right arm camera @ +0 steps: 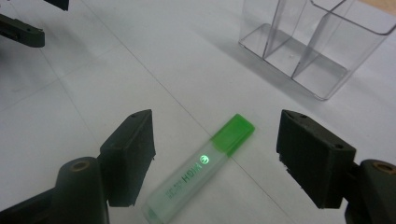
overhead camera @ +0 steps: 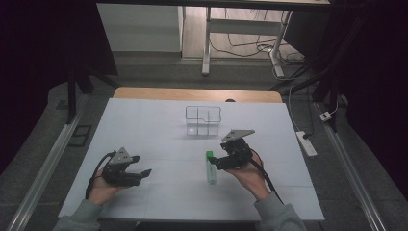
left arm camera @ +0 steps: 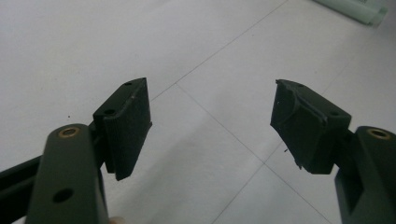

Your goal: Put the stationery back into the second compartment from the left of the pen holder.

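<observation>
White table (overhead camera: 144, 125) with faint grid seams, wooden edge strip at its far side. On it: clear plastic divided organizer (overhead camera: 203, 120) upright, centre-far area; green-capped highlighter (overhead camera: 210, 167) lying flat nearer the person, cap end toward the organizer, well apart from it. Highlighter body is translucent with printed lettering (right arm camera: 187, 173).

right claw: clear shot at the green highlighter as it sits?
Probably yes. The right claw is open, its jaws standing either side of the highlighter, which lies flat on the white table with nothing between them. The clear organizer stands apart, beyond the cap.
</observation>
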